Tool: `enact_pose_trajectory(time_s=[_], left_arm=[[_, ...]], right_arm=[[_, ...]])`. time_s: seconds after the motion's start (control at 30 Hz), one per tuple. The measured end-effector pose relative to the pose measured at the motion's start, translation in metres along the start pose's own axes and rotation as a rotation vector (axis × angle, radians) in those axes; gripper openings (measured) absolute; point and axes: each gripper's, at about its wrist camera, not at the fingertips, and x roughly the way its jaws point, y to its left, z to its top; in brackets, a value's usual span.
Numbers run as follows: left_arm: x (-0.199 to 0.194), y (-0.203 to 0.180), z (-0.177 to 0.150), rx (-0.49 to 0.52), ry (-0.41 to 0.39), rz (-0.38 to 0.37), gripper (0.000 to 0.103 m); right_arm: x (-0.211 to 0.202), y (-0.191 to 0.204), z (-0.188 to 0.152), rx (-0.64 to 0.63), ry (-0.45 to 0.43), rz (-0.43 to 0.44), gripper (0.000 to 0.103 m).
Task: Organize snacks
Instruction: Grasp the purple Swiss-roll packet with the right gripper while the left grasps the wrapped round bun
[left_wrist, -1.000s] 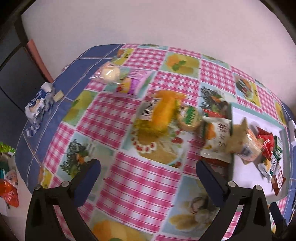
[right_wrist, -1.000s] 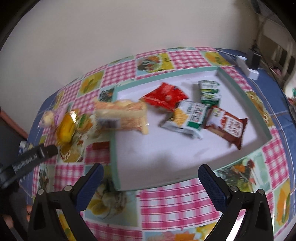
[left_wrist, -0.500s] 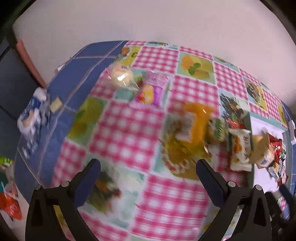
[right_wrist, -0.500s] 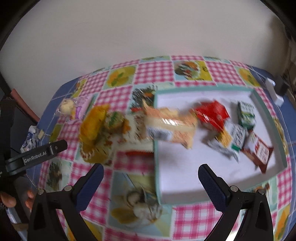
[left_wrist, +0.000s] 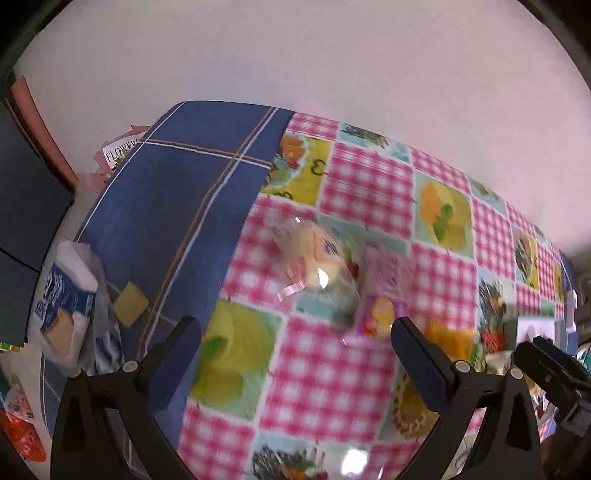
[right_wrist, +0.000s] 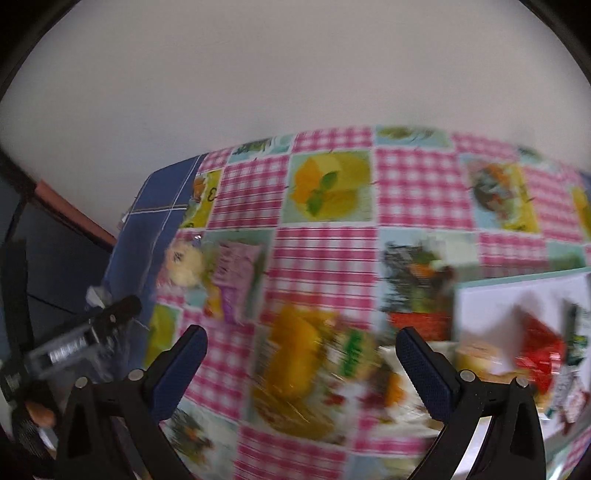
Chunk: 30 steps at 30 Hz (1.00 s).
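My left gripper (left_wrist: 295, 354) is open and empty, low over the table, just short of a clear-wrapped round bun (left_wrist: 317, 258) and a purple snack packet (left_wrist: 384, 291). My right gripper (right_wrist: 301, 363) is open and empty above a yellow packet (right_wrist: 295, 350) and a green-labelled round snack (right_wrist: 354, 350). The bun (right_wrist: 183, 264) and purple packet (right_wrist: 236, 273) lie further left in the right wrist view. The white tray (right_wrist: 480, 306) with a red packet (right_wrist: 539, 350) sits at the right. The views are blurred.
A checked pink tablecloth (left_wrist: 369, 184) with fruit pictures covers the table; a blue cloth (left_wrist: 177, 206) lies at its left end. A blue-and-white wrapped pack (left_wrist: 62, 317) sits at the left edge. A plain wall stands behind the table.
Both grippers have swung left and closer to the table. The left now faces the bun and purple packet; the right has moved off the tray toward the yellow packet. Both stay open.
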Motion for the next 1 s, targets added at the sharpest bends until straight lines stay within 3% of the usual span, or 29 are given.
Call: enact_pose_trajectory(time_s=[0.13,0.4,0.73,0.8,0.9,1.0], left_arm=[[0.018,0.012,0.022,-0.028,0.012,-0.03,0.102],[0.056,0.015,0.04,-0.067,0.054,-0.058,0.101],[0.097,0.004,0.039,-0.077,0.127,-0.11,0.081],[0.102,0.003,0.038,-0.081,0.132,-0.12,0.079],[0.108,0.005,0.036,-0.097,0.148,-0.132,0.062],[0.11,0.008,0.035,-0.108,0.146,-0.14,0.059]], right_arm=[[0.04,0.025,0.022,0.01,0.052,-0.031,0.103],[0.099,0.065,0.029,-0.082,0.115,-0.108,0.102],[0.141,0.086,0.027,-0.154,0.133,-0.157,0.098],[0.143,0.085,0.026,-0.16,0.135,-0.161,0.093],[0.143,0.079,0.027,-0.156,0.132,-0.173,0.08],[0.145,0.072,0.025,-0.137,0.13,-0.194,0.071]])
